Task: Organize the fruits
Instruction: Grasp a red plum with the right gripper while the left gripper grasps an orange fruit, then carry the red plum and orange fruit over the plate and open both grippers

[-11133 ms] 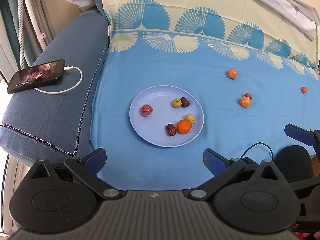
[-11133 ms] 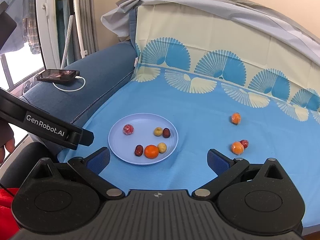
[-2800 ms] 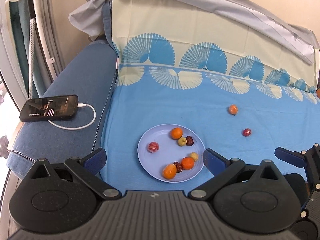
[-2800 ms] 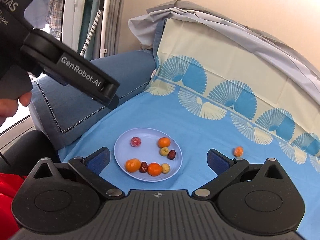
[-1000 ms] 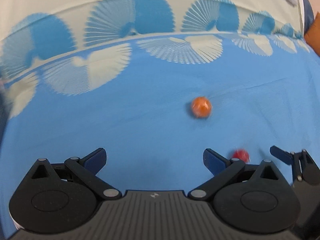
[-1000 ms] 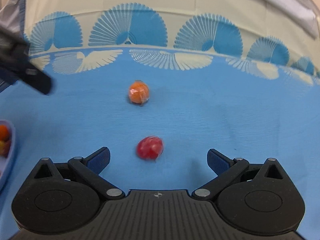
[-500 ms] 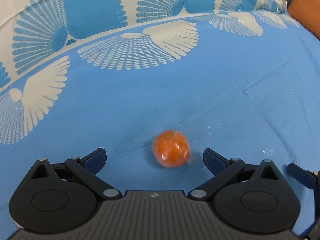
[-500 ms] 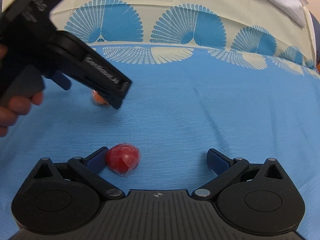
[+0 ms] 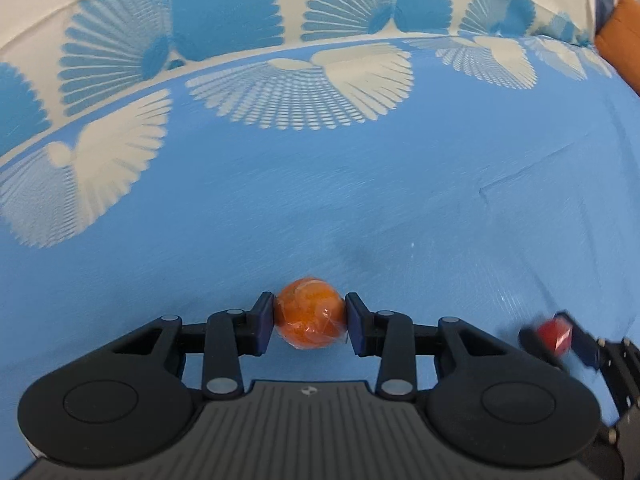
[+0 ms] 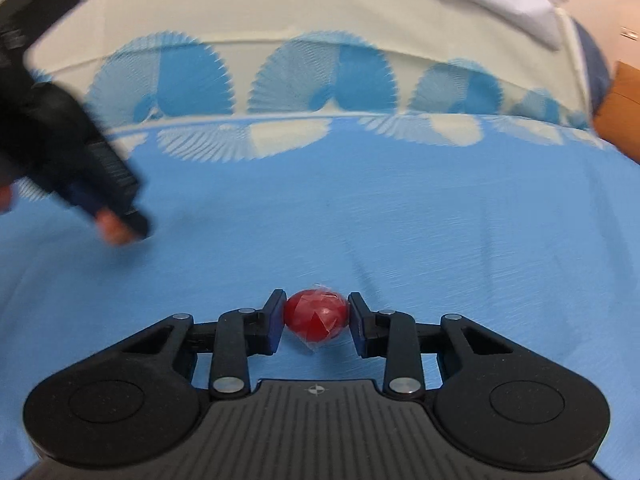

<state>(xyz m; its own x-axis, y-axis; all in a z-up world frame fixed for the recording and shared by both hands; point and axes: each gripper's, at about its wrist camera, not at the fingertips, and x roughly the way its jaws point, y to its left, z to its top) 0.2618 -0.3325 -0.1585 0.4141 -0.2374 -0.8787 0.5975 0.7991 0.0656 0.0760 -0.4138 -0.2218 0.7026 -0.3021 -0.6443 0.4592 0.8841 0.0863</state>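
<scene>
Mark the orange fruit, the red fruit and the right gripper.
orange fruit [image 9: 309, 313], left wrist view, front face.
red fruit [image 10: 316, 315], right wrist view, centre.
right gripper [image 10: 316, 322], right wrist view, midway between fingertips.

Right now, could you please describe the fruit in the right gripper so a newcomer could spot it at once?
Look at the blue cloth with pale fan patterns. Low over it, the right gripper is closed on a small round red fruit in clear wrap. The only other fruit in sight, the orange one in the left gripper, differs by colour.

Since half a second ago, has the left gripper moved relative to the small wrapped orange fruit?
Yes. The left gripper advanced and shut on the small wrapped orange fruit, which lay ahead between open fingers on the blue patterned cloth.
</scene>
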